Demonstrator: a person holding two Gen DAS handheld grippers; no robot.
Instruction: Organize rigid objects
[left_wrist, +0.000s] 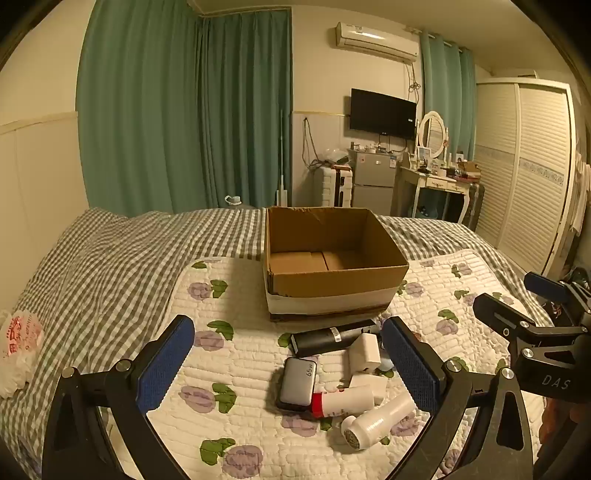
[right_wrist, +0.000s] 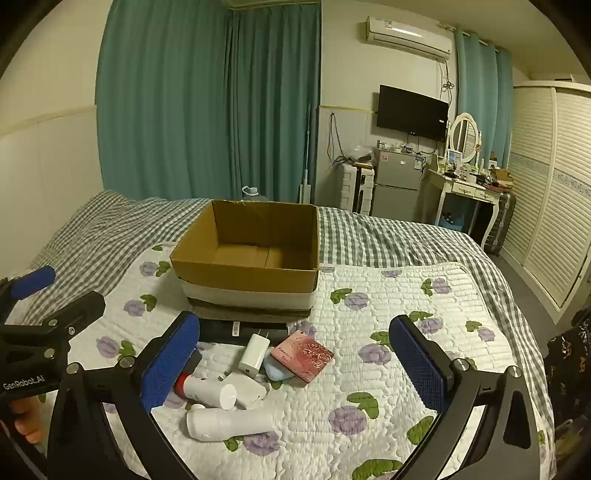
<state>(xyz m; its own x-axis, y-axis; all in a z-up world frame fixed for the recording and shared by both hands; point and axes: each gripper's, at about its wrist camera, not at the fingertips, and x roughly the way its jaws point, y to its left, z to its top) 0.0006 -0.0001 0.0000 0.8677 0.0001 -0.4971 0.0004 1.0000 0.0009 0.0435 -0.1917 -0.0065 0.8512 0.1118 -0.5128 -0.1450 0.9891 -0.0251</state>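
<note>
Nothing is packed yet: the cardboard box sits open and bare inside on the flowered quilt of the bed, and the loose things lie in a small heap on the quilt just in front of it. In that heap are a long black case nearest the box, a grey power bank, a white charger plug, a white tube with a red band, a white bottle-shaped device closest to the cameras, and a red patterned wallet lying over something pale blue. The left claw hangs released above the heap, jaws wide, holding nothing; the right claw is likewise spread open and empty, just beside it. The step in hand looks like choosing the first piece to lift. The next move probably calls for lowering one claw over a single item at the edge of the heap, such as the power bank or the wallet, closing across its narrow sides without dragging its neighbours, then carrying it over the box rim
</note>
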